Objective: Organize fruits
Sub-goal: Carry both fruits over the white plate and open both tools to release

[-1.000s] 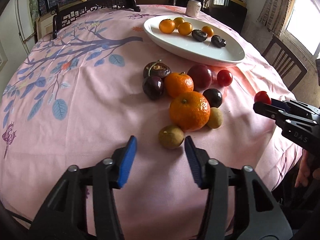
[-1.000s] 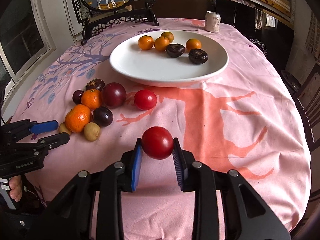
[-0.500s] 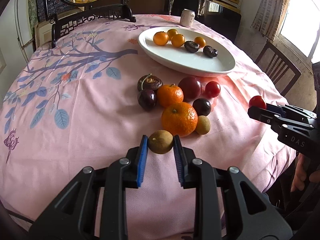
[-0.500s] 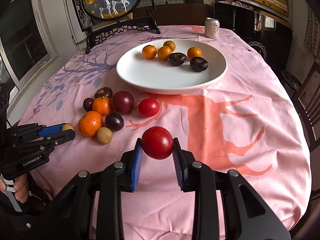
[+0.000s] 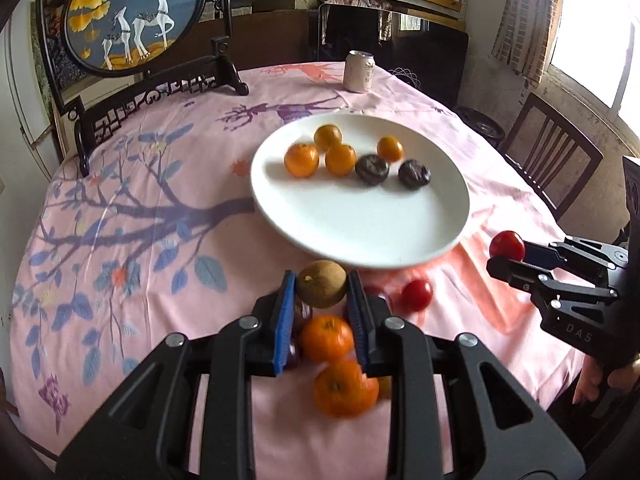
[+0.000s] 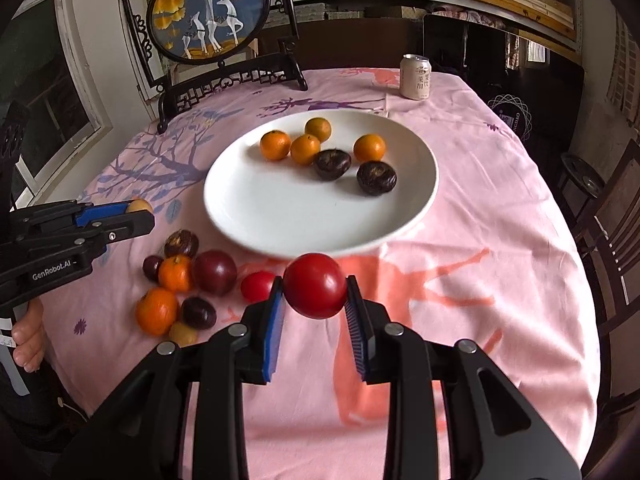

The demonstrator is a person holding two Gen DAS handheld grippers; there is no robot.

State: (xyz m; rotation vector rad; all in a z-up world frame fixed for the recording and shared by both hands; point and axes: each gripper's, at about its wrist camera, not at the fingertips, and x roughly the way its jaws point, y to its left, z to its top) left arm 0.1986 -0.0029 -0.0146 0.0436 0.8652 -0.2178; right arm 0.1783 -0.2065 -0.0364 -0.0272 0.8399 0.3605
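My left gripper [image 5: 321, 285] is shut on a small brown fruit [image 5: 321, 283] and holds it above the table, just short of the white plate [image 5: 360, 236]. My right gripper [image 6: 315, 292] is shut on a red tomato [image 6: 315, 291], raised in front of the plate [image 6: 280, 232]. The plate holds several small oranges [image 6: 275, 144] and two dark wrinkled fruits [image 6: 376, 178]. Loose fruit lies on the pink cloth at the left: oranges [image 6: 157, 311], dark plums [image 6: 214, 271], a small tomato [image 6: 258, 285].
A drink can [image 6: 415, 76] stands at the far side of the table. A framed round deer screen [image 6: 208, 12] stands at the far left edge. Wooden chairs [image 6: 612, 232] stand to the right. The other gripper shows in each view [image 5: 560, 276] [image 6: 72, 232].
My left gripper closed on the brown fruit, lifted it off the cloth and moved toward the plate. My right gripper, holding the tomato, has also moved closer to the plate.
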